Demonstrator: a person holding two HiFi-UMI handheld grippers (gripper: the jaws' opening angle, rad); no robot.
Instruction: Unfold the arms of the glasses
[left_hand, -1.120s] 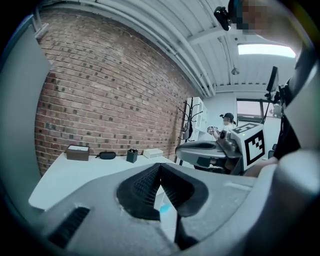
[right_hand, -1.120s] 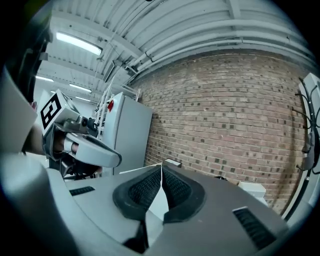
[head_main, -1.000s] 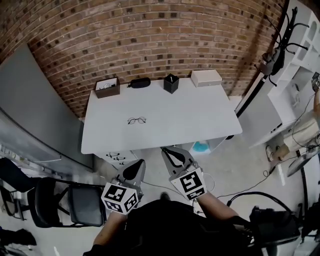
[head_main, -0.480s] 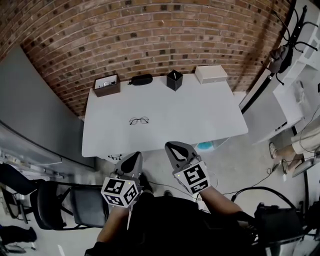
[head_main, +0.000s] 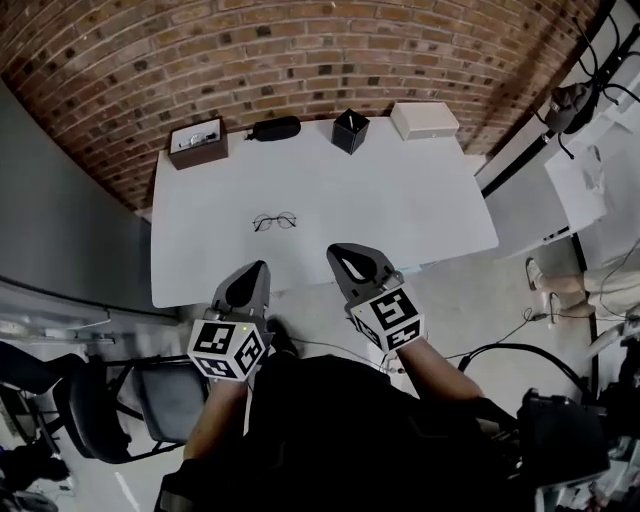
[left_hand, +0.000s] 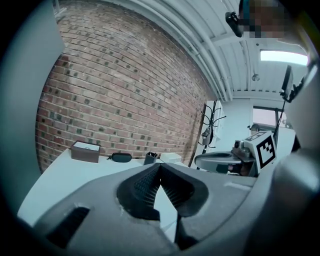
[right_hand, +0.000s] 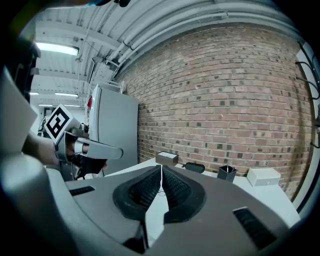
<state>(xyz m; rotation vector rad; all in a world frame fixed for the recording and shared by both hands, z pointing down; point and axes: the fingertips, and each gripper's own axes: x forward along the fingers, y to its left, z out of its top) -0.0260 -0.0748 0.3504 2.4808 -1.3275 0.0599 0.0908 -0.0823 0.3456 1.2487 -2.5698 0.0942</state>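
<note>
White table (head_main: 400, 210) carries the glasses (head_main: 274, 221): a thin wire frame lying left of centre, nearer the front edge. Whether the arms lie folded is too small to tell. Left gripper (head_main: 252, 272) and right gripper (head_main: 342, 254) hang at the table's near edge, short of the glasses. Both have their jaws pressed together with nothing between them, as both gripper views confirm. Judgement: the step in hand is the approach, and unfolding is not begun. To do it well, part both jaws before arrival. Use 1 gripper to steady the frame at the bridge, the other to catch an arm near its tip and swing it out about the hinge. Go gently, since so light a frame will likely slide on the smooth top. Surroundings: 4 items line the back edge by the brick wall (head_main: 300, 60): brown box (head_main: 196, 142), black case (head_main: 275, 128), black cup (head_main: 350, 131), white box (head_main: 424, 120). All sit well apart from the glasses, and nothing blocks the path.
</note>
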